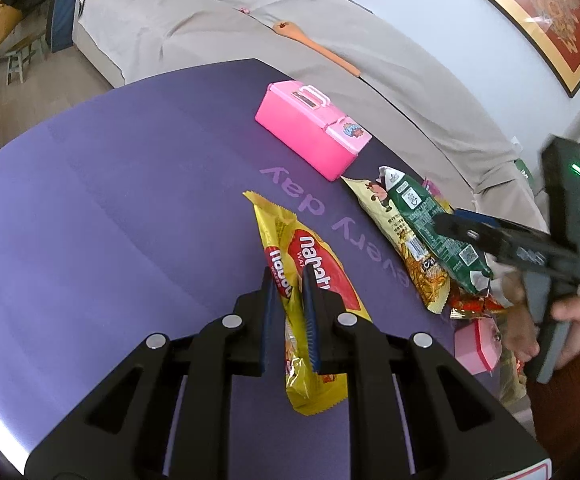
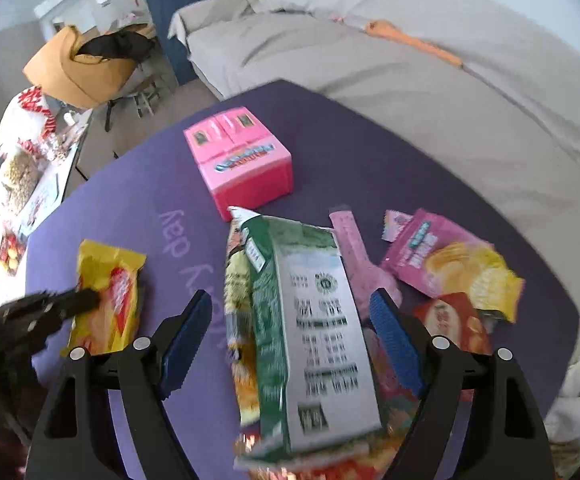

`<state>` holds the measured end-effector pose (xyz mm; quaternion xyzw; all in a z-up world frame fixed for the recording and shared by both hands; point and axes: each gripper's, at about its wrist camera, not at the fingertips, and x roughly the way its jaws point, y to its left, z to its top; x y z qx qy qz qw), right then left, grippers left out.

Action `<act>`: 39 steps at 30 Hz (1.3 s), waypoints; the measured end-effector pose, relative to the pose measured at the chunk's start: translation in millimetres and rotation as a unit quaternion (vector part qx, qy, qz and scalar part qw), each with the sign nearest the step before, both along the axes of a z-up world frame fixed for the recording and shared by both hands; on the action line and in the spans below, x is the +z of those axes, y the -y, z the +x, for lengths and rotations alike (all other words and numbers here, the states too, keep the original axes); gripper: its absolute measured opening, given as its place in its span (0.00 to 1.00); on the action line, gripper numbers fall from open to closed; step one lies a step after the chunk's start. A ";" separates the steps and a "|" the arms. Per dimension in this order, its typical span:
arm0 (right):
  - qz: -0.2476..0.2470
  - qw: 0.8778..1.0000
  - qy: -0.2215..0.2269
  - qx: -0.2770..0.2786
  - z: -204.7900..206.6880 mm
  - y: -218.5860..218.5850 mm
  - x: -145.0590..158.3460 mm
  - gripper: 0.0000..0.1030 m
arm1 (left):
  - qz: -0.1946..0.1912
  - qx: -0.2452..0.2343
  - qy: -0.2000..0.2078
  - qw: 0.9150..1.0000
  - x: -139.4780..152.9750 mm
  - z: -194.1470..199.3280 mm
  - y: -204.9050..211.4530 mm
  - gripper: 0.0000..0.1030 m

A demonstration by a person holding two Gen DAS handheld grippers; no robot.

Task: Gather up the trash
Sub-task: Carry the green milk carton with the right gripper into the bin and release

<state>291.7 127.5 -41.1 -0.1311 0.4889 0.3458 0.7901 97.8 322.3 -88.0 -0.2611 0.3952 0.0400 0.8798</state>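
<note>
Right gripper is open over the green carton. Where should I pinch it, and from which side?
Grip the green carton across its narrow width near mid-body, coming straight down from above. It lies flat on the wrapper pile, long axis running away from the right gripper, whose open fingers already straddle its two long edges. The folded top end looks crumpled and probably less secure.

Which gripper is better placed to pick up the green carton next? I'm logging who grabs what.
Right. The right gripper stands open with the green carton lying between its fingers, not yet pinched. The left gripper is shut on the yellow wafer wrapper, so it is occupied.
</note>
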 end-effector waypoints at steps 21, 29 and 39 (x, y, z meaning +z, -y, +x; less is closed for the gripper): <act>0.087 0.993 0.076 -0.033 -43.6 70.6 100.6 0.58 | 0.024 -0.015 0.021 0.999 24.1 4.4 23.7 0.08; 0.111 0.986 0.113 -0.055 -67.2 115.4 124.4 0.58 | 0.058 -0.043 0.063 0.995 74.5 4.7 60.3 0.08; 0.120 0.970 0.182 -0.104 -89.7 196.5 148.1 0.58 | 0.072 -0.097 0.107 0.987 133.2 18.8 122.5 0.08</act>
